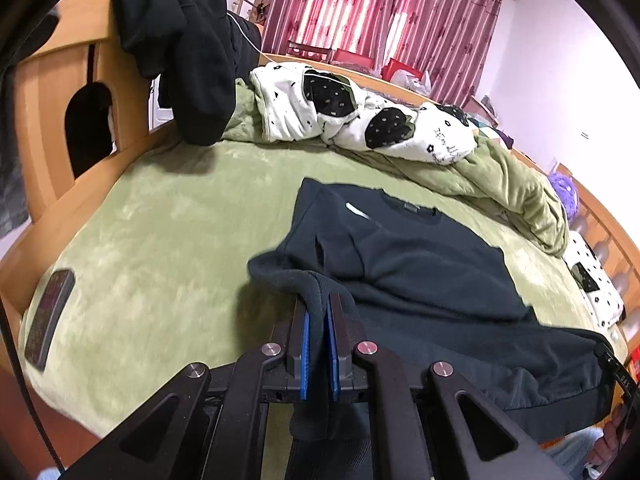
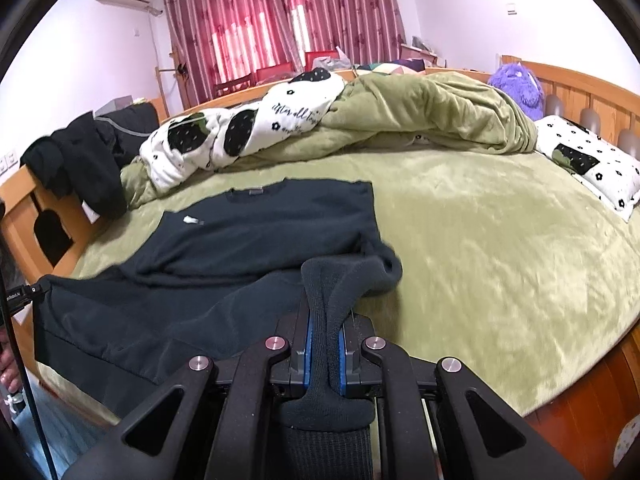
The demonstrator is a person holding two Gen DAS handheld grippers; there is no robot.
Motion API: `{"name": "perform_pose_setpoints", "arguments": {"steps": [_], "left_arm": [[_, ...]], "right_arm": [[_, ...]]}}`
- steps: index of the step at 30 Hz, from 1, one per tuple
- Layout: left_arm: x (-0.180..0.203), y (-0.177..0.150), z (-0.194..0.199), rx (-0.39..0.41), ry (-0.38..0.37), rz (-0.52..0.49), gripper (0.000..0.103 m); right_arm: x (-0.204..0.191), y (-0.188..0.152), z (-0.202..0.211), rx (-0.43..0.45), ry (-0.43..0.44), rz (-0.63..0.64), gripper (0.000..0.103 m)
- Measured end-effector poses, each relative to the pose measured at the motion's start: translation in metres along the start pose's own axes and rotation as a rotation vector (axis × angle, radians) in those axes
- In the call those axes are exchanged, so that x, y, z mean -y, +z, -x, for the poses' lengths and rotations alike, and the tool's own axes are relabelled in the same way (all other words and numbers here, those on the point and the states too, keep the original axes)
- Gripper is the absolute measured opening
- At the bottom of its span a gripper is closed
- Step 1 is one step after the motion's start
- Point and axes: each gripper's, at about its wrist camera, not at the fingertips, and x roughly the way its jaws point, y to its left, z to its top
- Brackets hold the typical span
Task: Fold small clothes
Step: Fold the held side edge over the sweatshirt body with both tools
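Observation:
A dark navy sweatshirt (image 1: pixel 420 256) lies spread on the green bed cover (image 1: pixel 160 232), collar toward the far side, a small white logo on its chest. My left gripper (image 1: pixel 319 304) is shut on a ribbed edge of the sweatshirt, which drapes between the blue pads and hangs below them. In the right wrist view the same sweatshirt (image 2: pixel 248 232) stretches leftward, and my right gripper (image 2: pixel 326 312) is shut on another ribbed edge, lifted off the cover. The near hem sags between the two grips.
A rumpled green duvet and a white-and-black patterned blanket (image 1: pixel 360 116) are heaped at the far side. Black clothes (image 1: pixel 180 52) hang over the wooden footboard. A dark remote-like device (image 1: pixel 50 316) lies on the cover's left edge. A purple plush toy (image 2: pixel 518 88) and a pillow (image 2: pixel 588 160) sit by the headboard.

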Motion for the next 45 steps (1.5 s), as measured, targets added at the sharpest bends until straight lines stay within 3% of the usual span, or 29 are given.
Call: {"name": "perform_pose_setpoints", "arguments": {"steps": [7,15,22,31,36,45], "left_arm": [[0.018,0.045,-0.05,0.006,0.026,-0.033,0.008],[0.016,0.092,-0.119,0.004,0.023,0.014,0.008],[0.015,0.112,-0.179,-0.025,0.042,0.021,0.008],[0.014,0.108,-0.243,-0.098,0.094,-0.039,0.009],[0.014,0.102,-0.259,-0.126,0.108,-0.107,0.009],[0.013,0.093,-0.274,-0.155,0.129,-0.109,0.013]], "right_arm": [[0.008,0.046,-0.039,0.019,0.009,-0.035,0.009],[0.01,0.095,-0.107,0.035,0.017,-0.067,0.009],[0.015,0.123,-0.176,0.011,0.0,-0.059,0.009],[0.017,0.125,-0.26,-0.07,-0.062,-0.018,0.009],[0.019,0.116,-0.283,-0.099,-0.087,-0.013,0.01],[0.013,0.105,-0.306,-0.165,-0.174,0.036,0.011]]}}
